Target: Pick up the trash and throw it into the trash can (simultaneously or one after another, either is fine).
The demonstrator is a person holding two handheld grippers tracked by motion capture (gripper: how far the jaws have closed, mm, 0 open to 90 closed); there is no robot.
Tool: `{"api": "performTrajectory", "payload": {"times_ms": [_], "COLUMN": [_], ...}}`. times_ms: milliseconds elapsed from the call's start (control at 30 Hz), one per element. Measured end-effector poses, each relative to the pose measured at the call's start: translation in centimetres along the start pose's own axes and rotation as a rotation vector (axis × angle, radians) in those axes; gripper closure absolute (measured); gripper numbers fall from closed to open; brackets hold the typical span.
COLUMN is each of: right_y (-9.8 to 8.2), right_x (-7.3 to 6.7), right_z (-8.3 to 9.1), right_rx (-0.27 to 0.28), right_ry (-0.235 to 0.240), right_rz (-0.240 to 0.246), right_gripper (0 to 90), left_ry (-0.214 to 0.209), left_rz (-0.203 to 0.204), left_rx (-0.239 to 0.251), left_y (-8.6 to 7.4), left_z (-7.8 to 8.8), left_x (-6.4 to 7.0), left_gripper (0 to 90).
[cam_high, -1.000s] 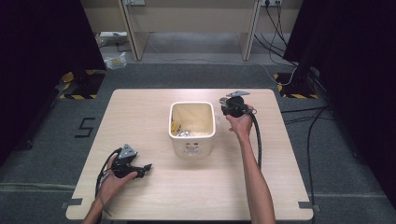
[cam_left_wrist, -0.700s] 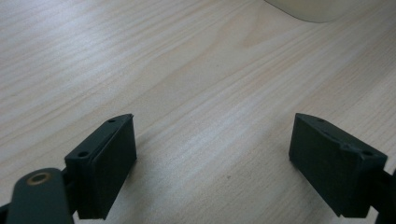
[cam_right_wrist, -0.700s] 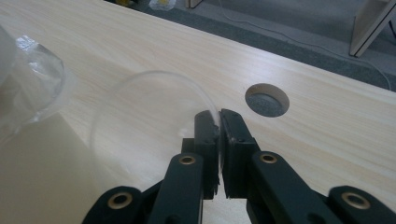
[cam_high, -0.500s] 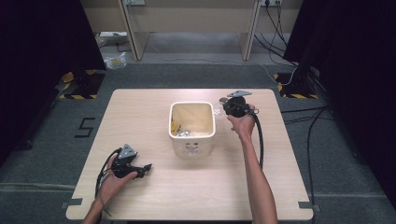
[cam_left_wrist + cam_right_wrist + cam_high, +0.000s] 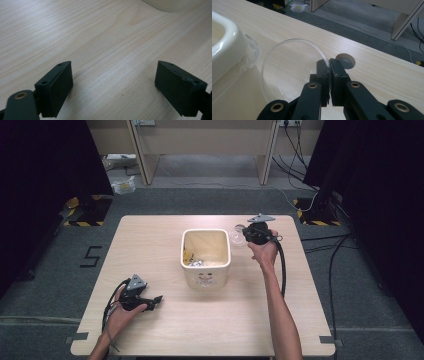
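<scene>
Your right gripper [image 5: 329,72] is pinching the rim of a clear plastic cup [image 5: 287,70]; jaws have just been closing and the cup wall now sits clamped between the pads. In the high view the cup [image 5: 237,235] hangs at centre-right of frame, just beside the upper right corner of the cream bin [image 5: 206,279], above the table [image 5: 150,235]. Step in hand, by my read: carry cup to bin for disposal. Next move calls for a shift toward frame left until the cup clears the bin rim, then release over the opening. Keep the pinch firm; thin wall may flex. Your left gripper [image 5: 113,85] is spread wide w/ nothing between the jaws, resting low over bare table at lower left of the high view [image 5: 150,301].
</scene>
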State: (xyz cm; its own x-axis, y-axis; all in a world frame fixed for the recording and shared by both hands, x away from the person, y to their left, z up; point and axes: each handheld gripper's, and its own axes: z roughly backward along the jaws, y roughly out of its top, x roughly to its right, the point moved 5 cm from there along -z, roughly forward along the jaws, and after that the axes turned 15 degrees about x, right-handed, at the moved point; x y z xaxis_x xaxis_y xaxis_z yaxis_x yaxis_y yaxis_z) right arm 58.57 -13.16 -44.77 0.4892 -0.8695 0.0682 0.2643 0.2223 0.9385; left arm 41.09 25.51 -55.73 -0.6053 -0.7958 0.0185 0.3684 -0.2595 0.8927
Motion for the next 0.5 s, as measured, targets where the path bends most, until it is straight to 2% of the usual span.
{"api": "performTrajectory", "payload": {"times_ms": [333,500], "right_y": [1.1,1.8], "right_x": [0.2,0.3], "right_z": [1.3,2.6], "right_rx": [0.030,0.047], "right_ry": [0.003,0.005], "right_rz": [0.013,0.030], "right_gripper": [86.8,86.8], "left_ry": [0.001,0.000], "left_rz": [0.000,0.000], "left_rx": [-0.001,0.000], "left_y": [0.0,0.0], "left_z": [0.0,0.0], "left_x": [0.0,0.0], "left_gripper": [13.9,13.9]}}
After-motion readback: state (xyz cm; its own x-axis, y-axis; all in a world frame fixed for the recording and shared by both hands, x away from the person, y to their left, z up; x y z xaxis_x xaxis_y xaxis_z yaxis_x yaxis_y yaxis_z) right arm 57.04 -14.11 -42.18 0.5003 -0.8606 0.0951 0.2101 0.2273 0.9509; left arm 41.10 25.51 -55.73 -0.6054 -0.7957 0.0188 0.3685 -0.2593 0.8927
